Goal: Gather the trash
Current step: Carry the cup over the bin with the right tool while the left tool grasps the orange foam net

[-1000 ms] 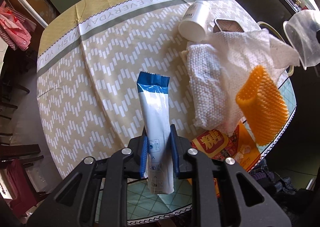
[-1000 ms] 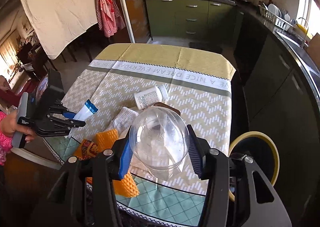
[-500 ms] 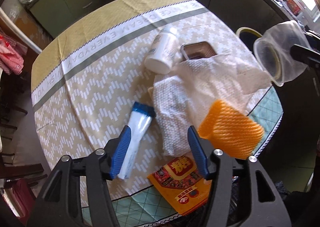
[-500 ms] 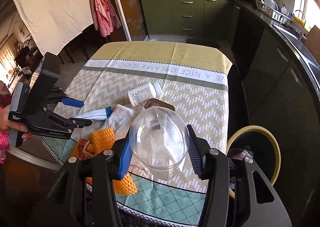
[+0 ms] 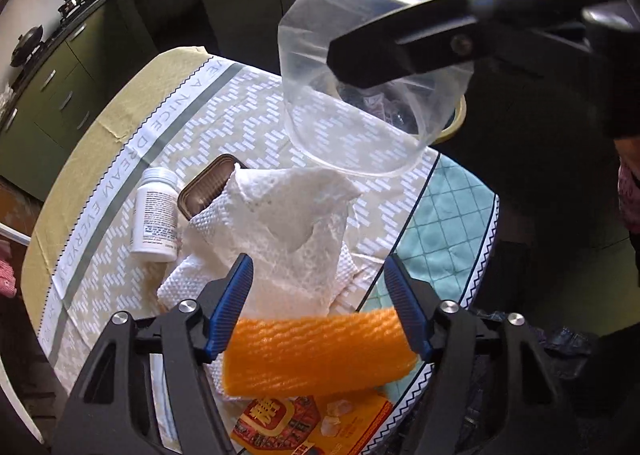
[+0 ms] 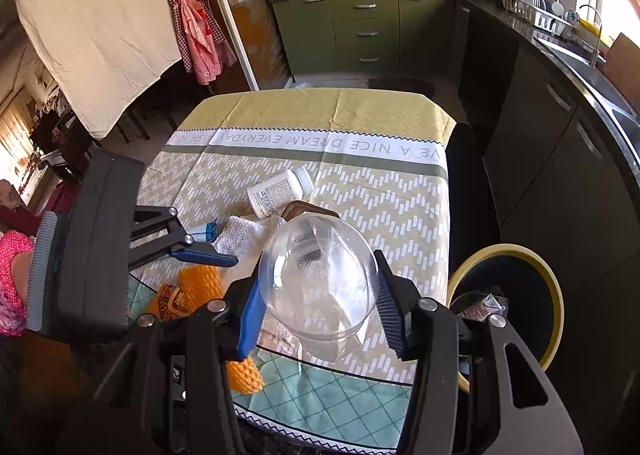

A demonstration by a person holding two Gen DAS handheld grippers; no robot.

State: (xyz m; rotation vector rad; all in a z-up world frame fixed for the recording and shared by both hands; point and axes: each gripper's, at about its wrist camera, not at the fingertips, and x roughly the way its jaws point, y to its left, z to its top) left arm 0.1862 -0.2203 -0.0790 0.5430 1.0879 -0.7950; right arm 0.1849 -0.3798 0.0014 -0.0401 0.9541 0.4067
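My right gripper (image 6: 318, 297) is shut on a clear plastic cup (image 6: 316, 279) and holds it above the table's near edge; the cup also shows in the left wrist view (image 5: 360, 107). My left gripper (image 5: 318, 297) is open and empty, hovering over an orange foam net (image 5: 316, 347) and a crumpled white paper towel (image 5: 288, 231). A white pill bottle (image 5: 155, 215) lies on its side beside a brown tin (image 5: 208, 187). A blue-and-white wrapper (image 6: 204, 231) lies on the table, partly hidden by the left gripper.
An orange snack packet (image 5: 312, 427) lies at the table's near edge. A yellow-rimmed trash bin (image 6: 516, 295) with some litter stands on the floor right of the table (image 6: 360, 127). Green cabinets (image 6: 360, 31) line the back and dark counters the right.
My left gripper opened and let the blue-and-white wrapper drop on the table, then swung right over the orange foam net and paper towel. The right gripper still holds the cup.
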